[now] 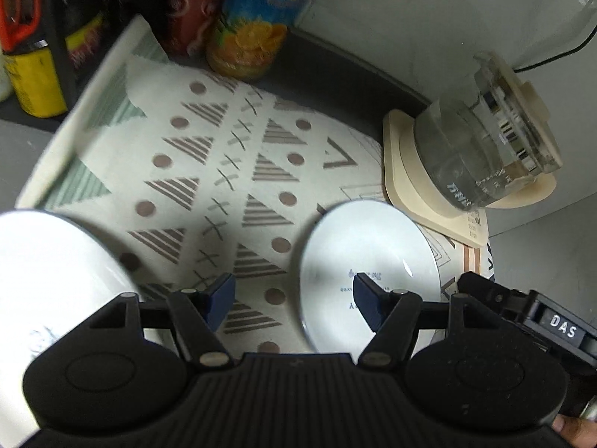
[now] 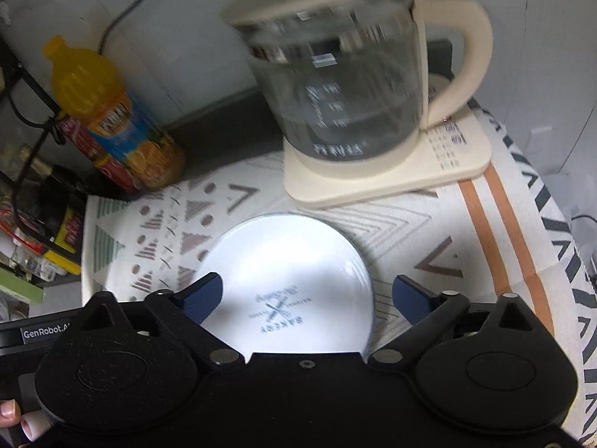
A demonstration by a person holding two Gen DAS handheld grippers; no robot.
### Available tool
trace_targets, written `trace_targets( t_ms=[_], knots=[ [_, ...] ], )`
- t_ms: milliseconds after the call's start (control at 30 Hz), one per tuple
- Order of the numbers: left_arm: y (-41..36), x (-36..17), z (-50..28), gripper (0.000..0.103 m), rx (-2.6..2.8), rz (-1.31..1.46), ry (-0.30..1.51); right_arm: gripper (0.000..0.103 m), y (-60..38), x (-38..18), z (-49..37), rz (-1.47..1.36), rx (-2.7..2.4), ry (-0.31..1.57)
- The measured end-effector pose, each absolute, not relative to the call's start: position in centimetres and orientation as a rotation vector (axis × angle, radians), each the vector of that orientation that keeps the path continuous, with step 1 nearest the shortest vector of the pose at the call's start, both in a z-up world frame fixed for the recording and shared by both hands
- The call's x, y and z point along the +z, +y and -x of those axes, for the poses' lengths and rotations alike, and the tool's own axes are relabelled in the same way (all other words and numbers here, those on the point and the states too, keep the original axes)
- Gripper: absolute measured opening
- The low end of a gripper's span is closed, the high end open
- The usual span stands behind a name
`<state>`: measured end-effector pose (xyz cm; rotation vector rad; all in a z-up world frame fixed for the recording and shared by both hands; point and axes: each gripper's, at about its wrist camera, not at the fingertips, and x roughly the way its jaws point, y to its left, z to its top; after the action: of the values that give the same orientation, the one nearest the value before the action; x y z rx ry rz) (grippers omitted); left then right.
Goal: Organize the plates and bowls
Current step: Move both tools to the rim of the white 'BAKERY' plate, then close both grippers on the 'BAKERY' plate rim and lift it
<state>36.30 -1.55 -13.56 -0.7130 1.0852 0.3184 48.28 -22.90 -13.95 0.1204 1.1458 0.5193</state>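
A small white plate (image 1: 373, 261) with a blue "BAKERY" print lies flat on the patterned mat (image 1: 224, 171). My left gripper (image 1: 294, 298) is open, its right fingertip over the plate's left part and its left one over the mat. A larger white dish (image 1: 56, 272) with a blue print sits at the lower left; whether it is a plate or a bowl I cannot tell. In the right wrist view the same small plate (image 2: 291, 268) lies under my open right gripper (image 2: 306, 296), with nothing held between the fingers.
A glass kettle (image 2: 343, 86) on its cream base (image 2: 391, 175) stands just behind the plate. An orange juice bottle (image 2: 112, 115) and a red can (image 1: 186, 11) stand at the back left by a black rack (image 2: 30, 119). A wall closes the back.
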Motion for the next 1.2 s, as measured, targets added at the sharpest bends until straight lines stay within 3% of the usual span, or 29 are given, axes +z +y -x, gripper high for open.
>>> trace_targets(
  t_ms=[333, 433, 600, 800, 1033, 1200],
  knots=[
    [-2.8, -16.8, -37.6, 0.060, 0.324, 0.756, 1.132, 0.079, -23.7, -18.0, -49.9, -0.122, 0.539, 1.277],
    [-2.9, -17.3, -37.8, 0.051, 0.330, 0.760, 1.139, 0.075, -23.8, -18.8, -50.1, -0.124, 0.545, 1.303],
    [-3.0, -18.3, -38.1, 0.037, 0.321, 0.790, 1.165, 0.047, -23.6, -20.0, -50.5, -0.146, 0.576, 1.346],
    [-3.2, -19.4, -38.4, 0.016, 0.295, 0.812, 1.198, 0.033, -24.3, -21.1, -50.7, -0.184, 0.571, 1.392],
    [-3.1, -20.1, -38.5, 0.011, 0.285, 0.830, 1.221, 0.028, -23.9, -21.3, -51.1, -0.153, 0.592, 1.393],
    [-3.2, -19.4, -38.6, 0.011, 0.284, 0.781, 1.214, 0.016, -24.1, -21.1, -51.1, -0.145, 0.595, 1.371]
  ],
)
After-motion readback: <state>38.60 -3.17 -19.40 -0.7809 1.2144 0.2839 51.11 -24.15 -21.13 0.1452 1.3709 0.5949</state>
